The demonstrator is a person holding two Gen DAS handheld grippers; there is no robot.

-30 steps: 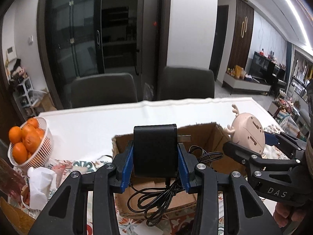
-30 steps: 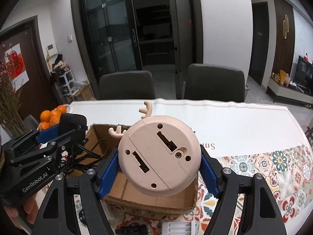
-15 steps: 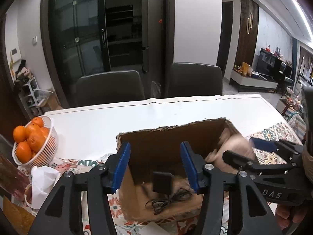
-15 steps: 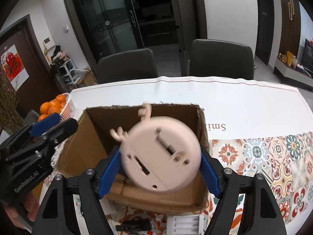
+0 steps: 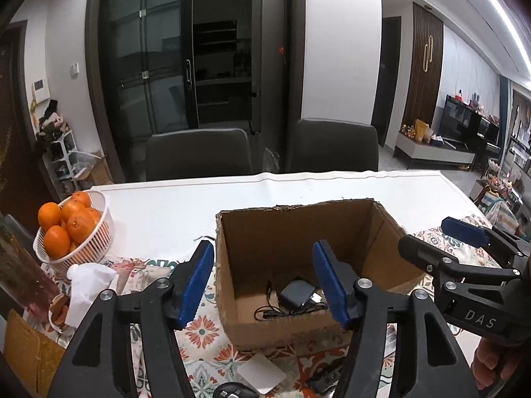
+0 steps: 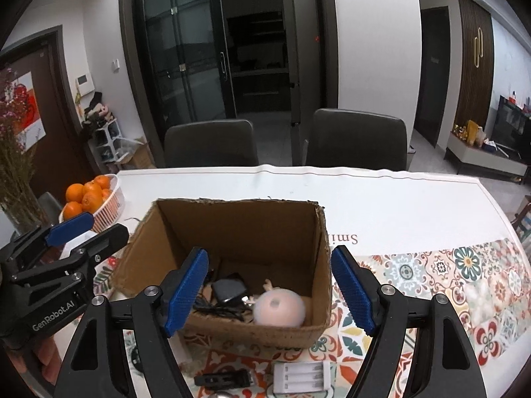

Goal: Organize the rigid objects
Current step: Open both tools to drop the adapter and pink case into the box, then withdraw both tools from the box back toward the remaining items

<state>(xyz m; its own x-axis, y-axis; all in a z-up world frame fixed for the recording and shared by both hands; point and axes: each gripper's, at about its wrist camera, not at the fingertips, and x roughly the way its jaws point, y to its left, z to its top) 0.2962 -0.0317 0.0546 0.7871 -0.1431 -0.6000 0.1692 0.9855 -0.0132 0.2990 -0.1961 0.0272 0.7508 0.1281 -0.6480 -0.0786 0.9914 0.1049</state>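
Observation:
An open cardboard box (image 5: 381,232) (image 6: 156,232) stands on the table. Inside lie a black power adapter (image 5: 295,293) (image 6: 229,288) with its cable and a pink round deer-antler toy (image 6: 280,308); the toy is hidden in the left wrist view. My left gripper (image 5: 264,285) is open and empty above the box's near left side; it also shows in the right wrist view (image 6: 88,229). My right gripper (image 6: 270,287) is open and empty above the box's near side; it also shows in the left wrist view (image 5: 438,237).
A white basket of oranges (image 5: 71,229) (image 6: 94,195) and crumpled tissue (image 5: 89,280) are at the left. A white battery holder (image 6: 300,376), a black clip (image 6: 225,379) and a white card (image 5: 260,373) lie before the box. Two chairs (image 6: 212,144) stand behind.
Both grippers opened. The adapter and the pink toy dropped into the box, and both grippers have drawn back above it.

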